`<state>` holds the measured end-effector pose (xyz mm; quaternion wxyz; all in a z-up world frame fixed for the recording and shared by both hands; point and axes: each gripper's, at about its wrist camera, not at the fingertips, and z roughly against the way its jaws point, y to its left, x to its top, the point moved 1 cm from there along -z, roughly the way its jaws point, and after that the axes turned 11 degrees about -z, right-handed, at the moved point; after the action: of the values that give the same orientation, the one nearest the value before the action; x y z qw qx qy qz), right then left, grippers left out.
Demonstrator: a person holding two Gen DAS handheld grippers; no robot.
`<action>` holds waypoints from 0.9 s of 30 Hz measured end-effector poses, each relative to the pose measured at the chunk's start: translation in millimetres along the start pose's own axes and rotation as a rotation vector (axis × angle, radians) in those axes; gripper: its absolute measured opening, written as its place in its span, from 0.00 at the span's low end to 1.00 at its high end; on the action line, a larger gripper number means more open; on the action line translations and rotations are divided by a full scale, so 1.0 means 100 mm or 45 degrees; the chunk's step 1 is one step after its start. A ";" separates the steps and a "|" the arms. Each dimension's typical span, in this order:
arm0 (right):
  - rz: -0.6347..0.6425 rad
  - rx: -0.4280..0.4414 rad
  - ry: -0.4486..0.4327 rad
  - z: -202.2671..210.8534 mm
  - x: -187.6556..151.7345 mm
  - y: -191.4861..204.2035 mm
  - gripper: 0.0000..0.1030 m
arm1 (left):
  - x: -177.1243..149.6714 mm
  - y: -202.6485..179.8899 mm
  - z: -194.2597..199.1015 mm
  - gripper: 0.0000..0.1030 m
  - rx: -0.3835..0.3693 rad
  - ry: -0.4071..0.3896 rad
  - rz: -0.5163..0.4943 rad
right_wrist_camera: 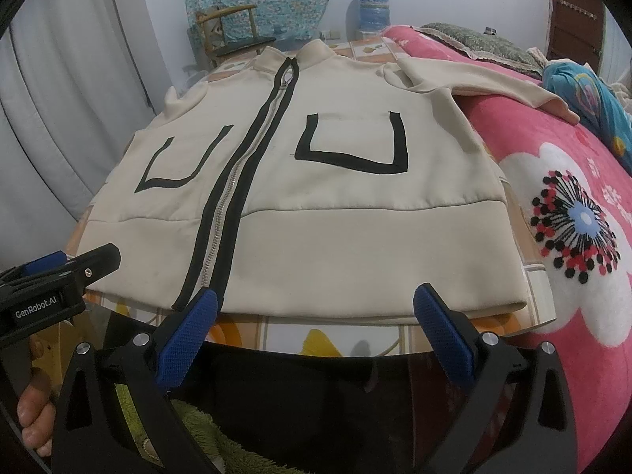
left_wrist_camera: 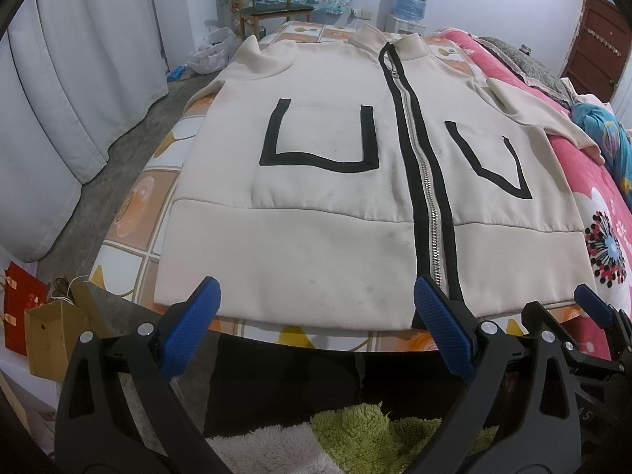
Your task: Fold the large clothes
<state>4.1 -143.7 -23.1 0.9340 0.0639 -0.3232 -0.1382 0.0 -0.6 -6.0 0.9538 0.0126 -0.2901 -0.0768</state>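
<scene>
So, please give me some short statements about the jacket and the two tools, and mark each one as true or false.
1. The jacket lies flat with its front side up. True.
2. The zipper is open down to the hem. False: it is closed almost to the collar.
3. The left tool is shut on the hem. False: its jaws stand open and hold nothing.
4. The right tool is open, close to the hem. True.
5. One sleeve lies on the pink blanket. True.
6. The pockets are outlined in red. False: the outline is black.
</scene>
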 end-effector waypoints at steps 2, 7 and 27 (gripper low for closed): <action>0.000 0.000 0.000 0.00 0.00 0.00 0.94 | 0.00 0.00 0.00 0.92 0.001 0.000 0.000; -0.001 0.002 0.001 0.00 0.00 0.00 0.94 | 0.00 0.00 0.00 0.92 0.001 0.001 0.001; -0.013 -0.001 0.028 -0.10 0.03 -0.04 0.94 | 0.01 0.03 -0.15 0.92 0.014 0.039 0.006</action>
<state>11.6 -148.6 -30.0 0.9368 0.0668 -0.3126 -0.1423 9.5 2.3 -17.9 0.9583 0.0185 -0.2759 -0.0726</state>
